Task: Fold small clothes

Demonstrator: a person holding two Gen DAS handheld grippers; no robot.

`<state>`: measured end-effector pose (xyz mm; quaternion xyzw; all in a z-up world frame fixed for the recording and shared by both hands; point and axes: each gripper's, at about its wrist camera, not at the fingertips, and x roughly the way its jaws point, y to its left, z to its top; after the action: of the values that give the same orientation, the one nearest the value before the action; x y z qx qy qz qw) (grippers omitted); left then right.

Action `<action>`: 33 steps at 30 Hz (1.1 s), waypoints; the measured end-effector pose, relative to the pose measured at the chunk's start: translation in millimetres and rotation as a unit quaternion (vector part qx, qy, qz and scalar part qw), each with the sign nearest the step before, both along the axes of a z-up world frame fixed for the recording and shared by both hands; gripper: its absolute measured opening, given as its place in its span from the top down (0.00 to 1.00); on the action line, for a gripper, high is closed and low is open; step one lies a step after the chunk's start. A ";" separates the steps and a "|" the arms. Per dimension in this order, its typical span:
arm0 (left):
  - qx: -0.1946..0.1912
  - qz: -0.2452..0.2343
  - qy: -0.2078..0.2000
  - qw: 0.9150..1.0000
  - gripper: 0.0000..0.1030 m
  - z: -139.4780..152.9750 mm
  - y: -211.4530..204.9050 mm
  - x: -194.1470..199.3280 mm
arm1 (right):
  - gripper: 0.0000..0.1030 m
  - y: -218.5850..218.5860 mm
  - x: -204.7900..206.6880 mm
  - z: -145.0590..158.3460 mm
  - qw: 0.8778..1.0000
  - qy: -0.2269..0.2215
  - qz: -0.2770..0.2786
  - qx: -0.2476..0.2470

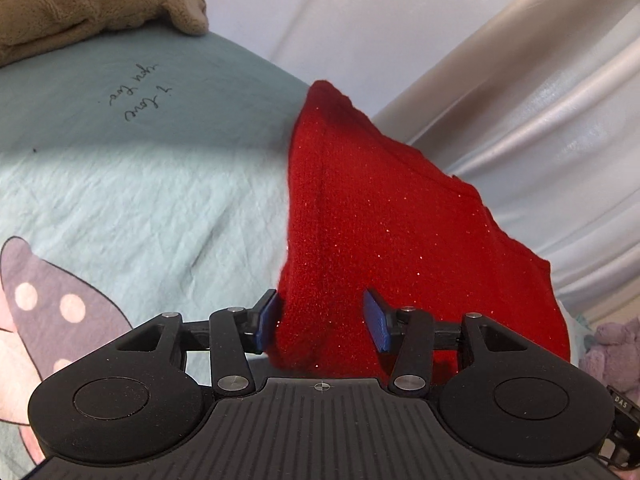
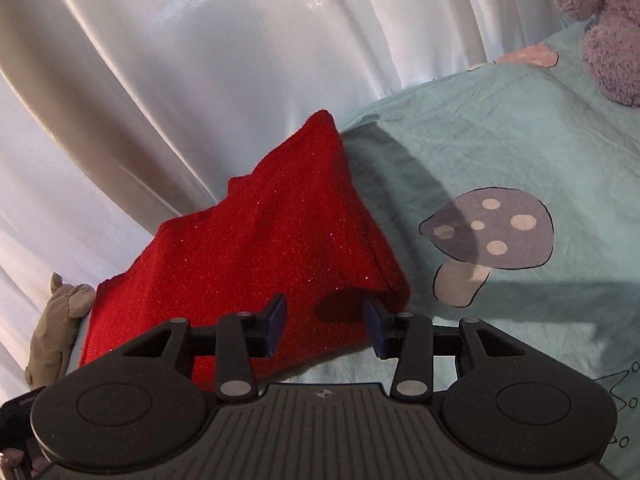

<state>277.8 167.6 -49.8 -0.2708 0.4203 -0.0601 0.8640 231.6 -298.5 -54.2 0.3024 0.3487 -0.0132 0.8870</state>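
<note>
Our left gripper (image 1: 324,322) and right gripper (image 2: 326,326) both stand with jaws parted, each straddling a near edge of the red knit garment (image 1: 380,220) without pinching it. The garment lies on the pale green sheet (image 1: 140,200) of the bed, at the far edge where the sheet meets the white satin drape (image 1: 540,100). In the left view it runs from 6 o'clock up toward 12; in the right view it spreads from centre out to 9 o'clock.

We judge the main risk to be a shallow bite: closing on the fuzzy fringe alone could let the knit slip out mid-fold. Catching the sheet along with it would drag the bedding, and a pull toward the drape could tip the garment off the bed.

Handwriting on the sheet (image 1: 138,96) sits upside down at 11 o'clock; we can't read it surely. A printed mushroom (image 2: 492,236) lies at 3 o'clock in the right view. Letters "DAS" (image 1: 621,403) show on the left tool.
</note>
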 end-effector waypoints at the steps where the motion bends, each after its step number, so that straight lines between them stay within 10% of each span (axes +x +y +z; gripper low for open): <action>1: -0.008 0.000 0.003 1.000 0.60 -1.6 1.0 1.3 | 0.55 -1.3 -0.6 -1.6 1.000 0.000 -0.003 0.011; 6: -0.040 0.021 0.007 0.999 0.89 1.9 17.5 11.8 | 0.54 -1.8 1.8 -8.6 0.999 0.014 -0.015 0.040; 12: 0.036 0.008 -0.068 0.997 0.89 52.0 0.4 -2.9 | 0.47 3.2 -0.3 -3.1 0.999 0.015 -0.019 0.024; 16: 0.089 0.015 -0.010 0.996 0.89 27.5 -2.8 7.4 | 0.47 1.0 -1.1 -5.1 0.999 0.018 -0.026 0.021; 30: 0.039 0.014 0.008 0.999 0.66 12.0 6.4 10.9 | 0.33 -14.3 15.8 -2.3 0.997 0.004 0.004 -0.072; 32: 0.050 0.011 0.005 0.999 0.66 10.8 0.7 13.1 | 0.39 -10.4 23.6 -4.8 0.997 0.002 0.025 -0.079; 33: 0.054 0.011 0.003 0.998 0.70 11.1 -1.6 13.9 | 0.57 -8.7 25.9 -5.2 0.996 0.001 0.032 -0.080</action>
<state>291.6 166.0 -38.7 -0.2288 0.4226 -0.0270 0.8765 257.5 -307.2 -59.4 0.2195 0.3568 -0.0131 0.9079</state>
